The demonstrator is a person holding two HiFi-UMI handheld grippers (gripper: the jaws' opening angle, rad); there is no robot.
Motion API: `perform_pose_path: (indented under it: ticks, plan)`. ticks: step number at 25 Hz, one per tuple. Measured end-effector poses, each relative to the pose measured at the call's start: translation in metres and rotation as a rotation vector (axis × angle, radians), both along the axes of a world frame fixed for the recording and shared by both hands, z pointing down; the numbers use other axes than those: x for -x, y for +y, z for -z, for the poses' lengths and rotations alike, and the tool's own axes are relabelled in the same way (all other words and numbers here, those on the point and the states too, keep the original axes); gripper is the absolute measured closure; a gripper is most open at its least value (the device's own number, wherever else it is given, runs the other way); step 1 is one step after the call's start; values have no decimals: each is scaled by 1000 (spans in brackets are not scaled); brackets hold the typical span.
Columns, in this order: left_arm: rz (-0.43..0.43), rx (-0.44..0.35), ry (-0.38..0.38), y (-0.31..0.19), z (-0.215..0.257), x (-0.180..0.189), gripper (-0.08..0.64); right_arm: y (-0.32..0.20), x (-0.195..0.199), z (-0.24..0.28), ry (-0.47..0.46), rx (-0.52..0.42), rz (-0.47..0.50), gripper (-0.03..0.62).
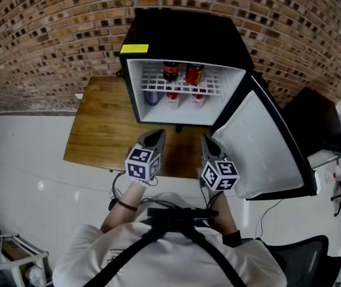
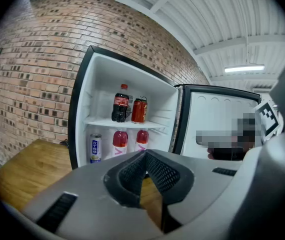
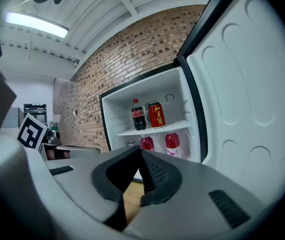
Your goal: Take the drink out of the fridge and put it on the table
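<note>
A black mini fridge (image 1: 185, 34) stands open on a wooden table (image 1: 99, 130), its door (image 1: 266, 148) swung out to the right. On the upper shelf a cola bottle (image 1: 170, 70) (image 2: 120, 104) (image 3: 138, 115) stands beside a red can (image 1: 194, 73) (image 2: 139, 110) (image 3: 156, 114). Below are a blue-white can (image 1: 152, 97) (image 2: 96, 148) and two red-capped bottles (image 1: 173, 94) (image 2: 120, 143) (image 3: 147, 144). My left gripper (image 1: 158, 132) (image 2: 145, 151) and right gripper (image 1: 205, 137) (image 3: 141, 150) hover side by side over the table's front, short of the fridge. Both are shut and empty.
A brick wall (image 1: 51, 34) backs the table. The open door (image 3: 252, 84) fills the space right of my right gripper. A black case or chair (image 1: 314, 121) sits beyond the door, another chair (image 1: 302, 253) at lower right. White floor (image 1: 21, 166) lies to the left.
</note>
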State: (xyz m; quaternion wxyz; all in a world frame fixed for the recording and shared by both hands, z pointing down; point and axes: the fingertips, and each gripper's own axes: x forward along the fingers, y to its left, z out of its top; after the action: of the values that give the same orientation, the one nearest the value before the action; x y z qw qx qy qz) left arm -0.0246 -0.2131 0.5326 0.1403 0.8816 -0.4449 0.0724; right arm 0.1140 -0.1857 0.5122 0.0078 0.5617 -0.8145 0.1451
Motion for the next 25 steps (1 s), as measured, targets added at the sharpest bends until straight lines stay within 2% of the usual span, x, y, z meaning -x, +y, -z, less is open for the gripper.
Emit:
perform_pose_path:
  ticks: [16,20,22,25]
  plan:
    - [-2,5,1,-6,-2,-1,560,-6,-1,0,1,-3,0,578]
    - [1,-16,0,-13,0,-2,560,-7,-1,-1,0,-5,2,578]
    - [8,-36,-12,-22,5,-2,536,-9,-1,0,0,-8,2,578]
    - [15,-63,-26,-42,19,-2,457,-9,-2,2,-2,-8,-2,578]
